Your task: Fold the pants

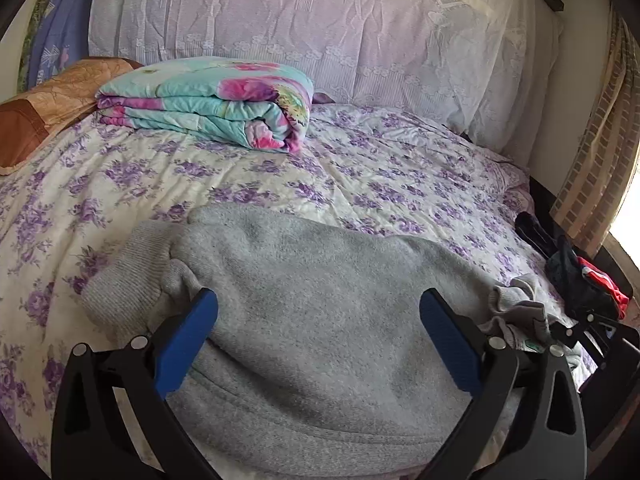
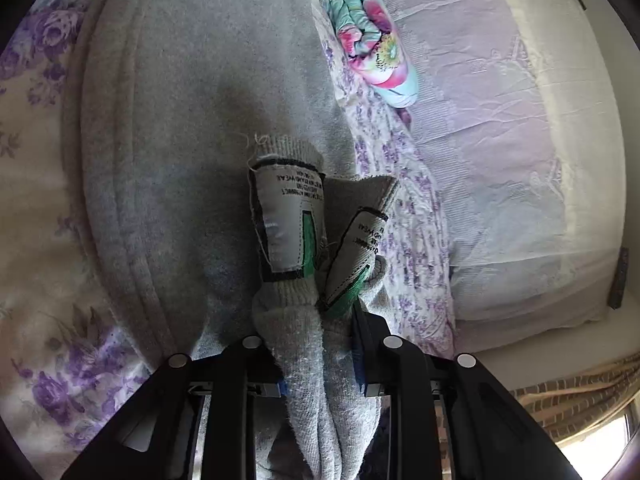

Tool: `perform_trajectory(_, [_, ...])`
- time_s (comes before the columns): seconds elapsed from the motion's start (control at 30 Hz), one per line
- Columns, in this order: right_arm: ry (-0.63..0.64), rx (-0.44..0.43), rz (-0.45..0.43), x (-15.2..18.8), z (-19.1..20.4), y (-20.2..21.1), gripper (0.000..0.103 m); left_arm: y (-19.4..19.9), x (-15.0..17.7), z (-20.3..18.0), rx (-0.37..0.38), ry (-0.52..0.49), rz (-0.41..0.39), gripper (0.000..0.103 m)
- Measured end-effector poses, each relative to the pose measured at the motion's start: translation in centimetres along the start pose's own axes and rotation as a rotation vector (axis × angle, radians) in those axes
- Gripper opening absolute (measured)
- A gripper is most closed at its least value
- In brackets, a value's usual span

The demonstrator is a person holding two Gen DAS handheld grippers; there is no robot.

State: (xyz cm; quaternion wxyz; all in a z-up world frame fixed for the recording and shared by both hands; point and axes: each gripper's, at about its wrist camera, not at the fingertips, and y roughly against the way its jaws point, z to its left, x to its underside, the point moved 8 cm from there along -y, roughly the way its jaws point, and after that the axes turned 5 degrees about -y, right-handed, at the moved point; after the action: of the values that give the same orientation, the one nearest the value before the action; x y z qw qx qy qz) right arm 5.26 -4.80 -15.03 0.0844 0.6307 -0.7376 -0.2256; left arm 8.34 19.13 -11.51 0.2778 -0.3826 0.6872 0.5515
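Observation:
Grey fleece pants lie across the floral bedspread, ribbed waistband at the left. My left gripper is open, its blue pads spread wide just above the pants, holding nothing. My right gripper is shut on a bunched grey end of the pants, with two white-and-green sewn labels sticking out past the fingertips. The same bunched cloth and gripper show at the right in the left wrist view. The pants body spreads out beyond.
A folded turquoise and pink quilt sits at the back of the bed. An orange pillow lies at the far left. A lace-covered headboard stands behind. Dark and red clothes lie at the bed's right edge near a curtain.

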Motion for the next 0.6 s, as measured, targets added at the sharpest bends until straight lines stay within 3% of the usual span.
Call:
perform_trajectory(0.17, [-0.068,-0.008,-0.017,-0.9,-2.6,1.4,0.024,0.0,0.0,0.4,0.030,0.034,-0.005,0.099])
perform_trajectory(0.33, [-0.042,-0.061,-0.001,-0.8,0.5,-0.5,0.028,-0.1,0.2,-0.1,-0.005,-0.006,-0.002,0.099])
perform_trajectory(0.4, [-0.071,-0.076,-0.001,-0.7,0.0,-0.1,0.029,-0.1,0.3,0.0,-0.002,-0.004,0.001,0.099])
perform_trajectory(0.47, [-0.145,-0.151,-0.003,-0.2,-1.4,0.9,0.035,-0.2,0.3,0.2,0.005,0.006,0.004,0.099])
perform_trajectory(0.53, [-0.254,-0.270,-0.004,0.6,-3.0,1.7,0.057,-0.2,0.3,0.1,0.000,0.005,0.005,0.099])
perform_trajectory(0.6, [-0.379,-0.404,-0.025,1.5,-4.7,2.8,0.069,-0.3,0.4,0.0,-0.020,-0.012,0.007,0.099])
